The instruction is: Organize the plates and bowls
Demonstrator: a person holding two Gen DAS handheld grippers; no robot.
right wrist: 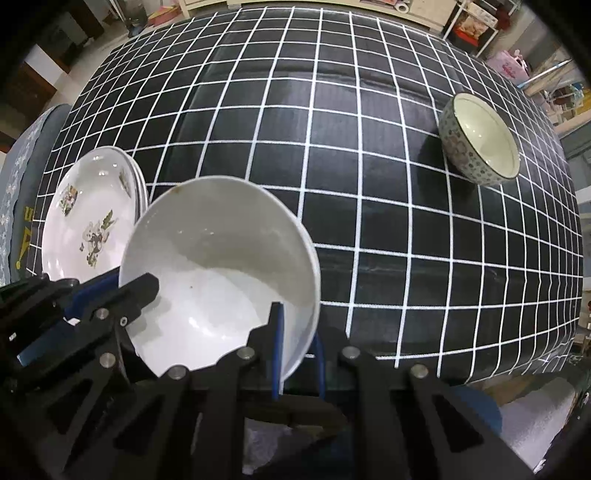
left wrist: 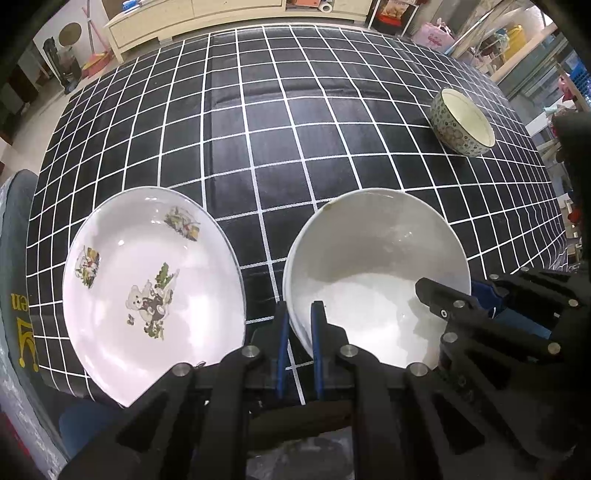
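A large white bowl [left wrist: 369,258] [right wrist: 221,251] stands near the front edge of the black grid tablecloth [left wrist: 258,129]. My left gripper [left wrist: 300,317] is shut on its left rim, one blue pad inside the wall and one outside. On the opposite rim my right gripper [right wrist: 297,332] is shut the same way. Each gripper shows in the other's view: right gripper [left wrist: 452,291], left gripper [right wrist: 127,282]. A white plate with teddy-bear prints [left wrist: 147,277] [right wrist: 92,214] lies just left of the bowl, on top of other plates. A small patterned bowl [left wrist: 461,122] [right wrist: 480,140] sits apart at the far right.
A grey chair cushion [left wrist: 14,258] stands off the table's left edge. A cream cabinet [left wrist: 184,18] runs behind the far edge, and cluttered shelves [left wrist: 517,48] stand at the back right. Bare cloth [right wrist: 295,110] lies between the white bowl and the patterned bowl.
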